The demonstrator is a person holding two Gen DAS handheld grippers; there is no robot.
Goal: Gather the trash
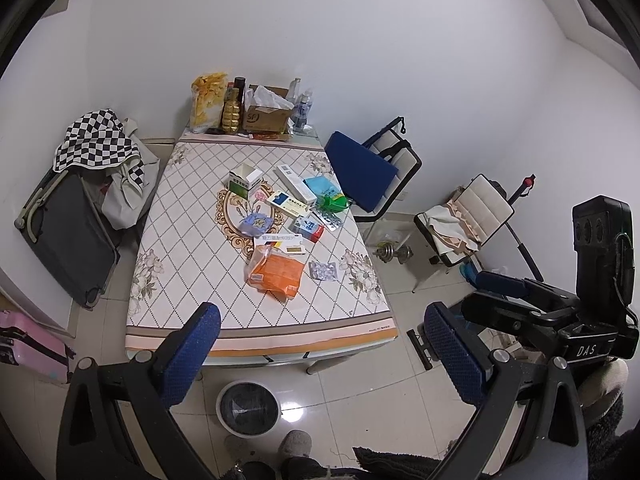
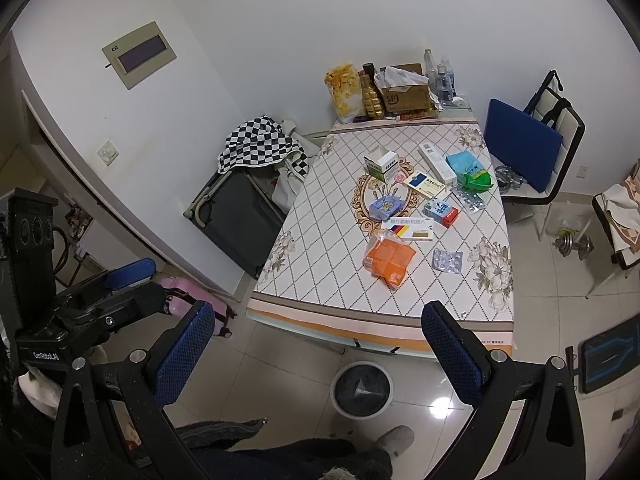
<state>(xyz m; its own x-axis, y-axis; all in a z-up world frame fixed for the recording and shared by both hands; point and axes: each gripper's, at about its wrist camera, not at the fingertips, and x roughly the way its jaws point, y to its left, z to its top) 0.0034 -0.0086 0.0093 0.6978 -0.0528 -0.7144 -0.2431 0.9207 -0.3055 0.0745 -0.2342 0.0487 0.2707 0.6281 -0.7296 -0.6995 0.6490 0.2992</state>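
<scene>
A white-walled room with pale floor tiles holds a table under a diamond-patterned cloth [image 1: 192,264], strewn with medicine packaging. Ahead of both tongs, well beyond their tips, lie an orange foil packet [image 1: 276,274], a silver blister sheet [image 1: 323,270] and a long white carton [image 1: 294,185] whose long axis runs away towards the far right corner. A round white bin with a black liner [image 1: 248,407] stands on the floor between the left gripper [image 1: 324,354] fingers, partly hidden. Only the right wrist view shows a beige wall panel [image 2: 139,53]; only the left shows the other tool's "DAS" label. The right gripper [image 2: 316,354] and the left both stand wide apart, holding nothing. Carton print is unreadable.
</scene>
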